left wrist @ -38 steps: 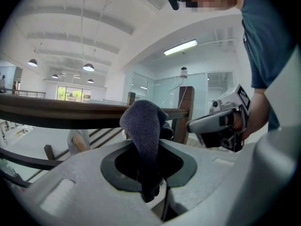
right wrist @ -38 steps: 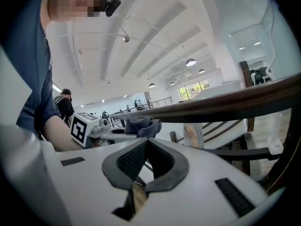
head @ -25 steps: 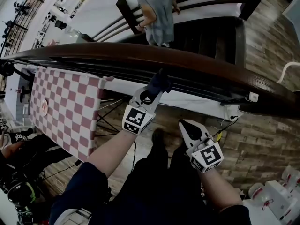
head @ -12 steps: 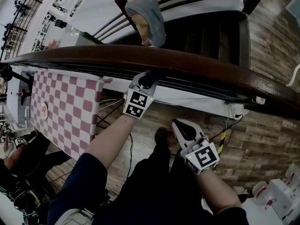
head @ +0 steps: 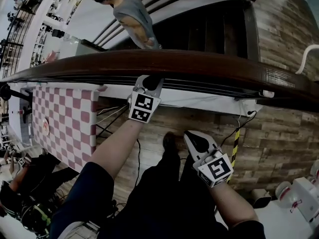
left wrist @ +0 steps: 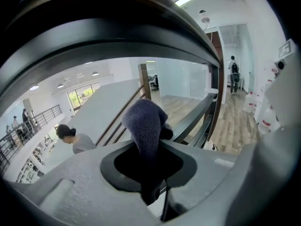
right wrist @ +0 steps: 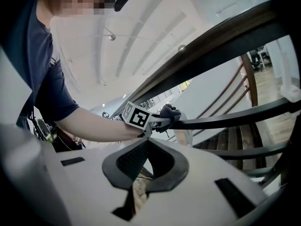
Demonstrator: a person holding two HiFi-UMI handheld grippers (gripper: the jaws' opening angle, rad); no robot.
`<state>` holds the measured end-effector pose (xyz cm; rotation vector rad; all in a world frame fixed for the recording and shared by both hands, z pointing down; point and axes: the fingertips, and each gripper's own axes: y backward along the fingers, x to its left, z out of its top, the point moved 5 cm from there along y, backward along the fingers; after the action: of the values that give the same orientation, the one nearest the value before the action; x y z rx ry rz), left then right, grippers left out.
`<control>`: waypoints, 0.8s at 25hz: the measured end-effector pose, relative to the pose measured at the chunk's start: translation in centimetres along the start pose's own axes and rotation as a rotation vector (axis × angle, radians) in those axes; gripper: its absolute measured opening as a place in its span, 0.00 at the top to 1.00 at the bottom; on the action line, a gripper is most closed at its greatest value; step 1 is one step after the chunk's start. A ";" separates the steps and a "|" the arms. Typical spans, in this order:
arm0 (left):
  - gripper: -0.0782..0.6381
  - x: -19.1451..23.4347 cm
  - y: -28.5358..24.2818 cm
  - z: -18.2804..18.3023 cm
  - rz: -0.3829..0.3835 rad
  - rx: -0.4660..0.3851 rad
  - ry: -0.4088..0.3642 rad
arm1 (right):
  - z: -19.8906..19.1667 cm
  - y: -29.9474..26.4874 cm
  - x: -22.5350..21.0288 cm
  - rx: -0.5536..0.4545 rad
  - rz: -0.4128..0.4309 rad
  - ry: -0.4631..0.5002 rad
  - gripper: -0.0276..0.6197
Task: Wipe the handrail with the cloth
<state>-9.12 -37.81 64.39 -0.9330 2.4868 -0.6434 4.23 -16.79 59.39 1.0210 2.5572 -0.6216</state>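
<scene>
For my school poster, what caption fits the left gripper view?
Left gripper clamps a dark cloth, held close beneath the brown handrail.

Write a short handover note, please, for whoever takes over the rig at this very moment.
Left gripper: shut on the dark cloth, raised to the near underside of the handrail, by the black bar beneath it.
Right gripper: shut, empty, low beside the person's leg.
Done: the cloth is picked up and at the rail; how much is wiped cannot be seen.
Left: wipe along the handrail.
</scene>
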 end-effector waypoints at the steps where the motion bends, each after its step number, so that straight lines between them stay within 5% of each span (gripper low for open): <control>1: 0.80 -1.0 -0.5 0.6 -0.011 -0.006 -0.006 | 0.0 0.9 -0.5 -0.006 -0.013 -0.007 0.94; 20: 0.80 -23.7 -11.6 13.4 -0.262 -0.073 -0.178 | -1.0 19.5 -9.7 -0.106 -0.305 -0.108 0.94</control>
<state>20.05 -32.94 64.82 -1.2995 2.2638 -0.5265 24.63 -9.07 59.15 0.5514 2.6380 -0.5915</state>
